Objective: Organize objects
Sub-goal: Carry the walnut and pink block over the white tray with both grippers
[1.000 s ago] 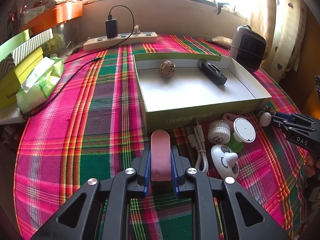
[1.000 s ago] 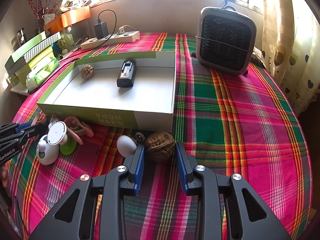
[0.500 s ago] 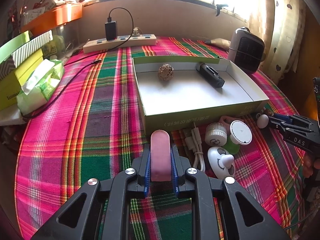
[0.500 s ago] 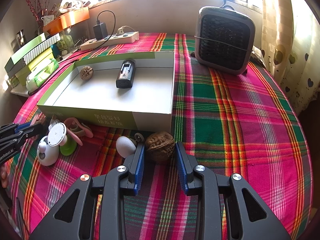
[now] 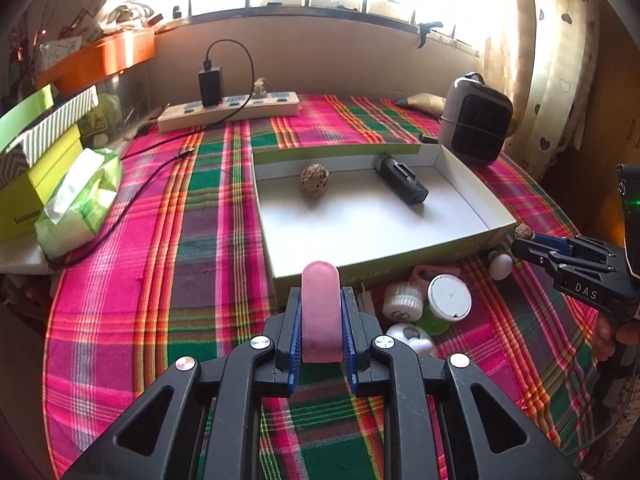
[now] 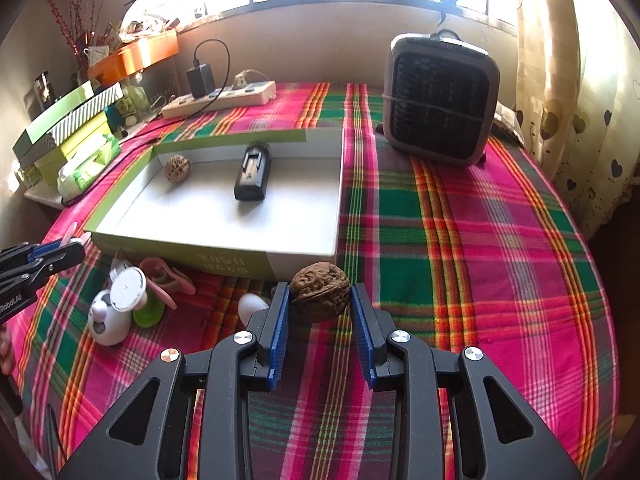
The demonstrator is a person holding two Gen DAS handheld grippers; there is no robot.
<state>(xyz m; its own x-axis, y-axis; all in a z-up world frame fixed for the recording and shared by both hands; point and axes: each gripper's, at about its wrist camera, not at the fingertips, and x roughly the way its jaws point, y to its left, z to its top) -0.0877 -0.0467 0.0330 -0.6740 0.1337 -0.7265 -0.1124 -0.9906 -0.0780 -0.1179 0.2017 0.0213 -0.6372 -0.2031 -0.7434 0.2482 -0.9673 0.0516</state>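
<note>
While sunlit plaid cloth spreads below, jaws clamp a pink block and seemingly a walnut.

Pink-green plaid tablecloth

Readable lettering on the grippers and boxes

The right gripper, seen from the left wrist view, bears the white letters "DAS" on its black side; the left gripper, seen from the right wrist view, bears white lettering that reads roughly "RobotAI", cut off at the picture's edge; the yellow-green box at the left of the table carries a line of small dark print on its side, too small to make out; the open green-sided box has pale printed characters on its near wall, blurred and not legible in either view.
</note>
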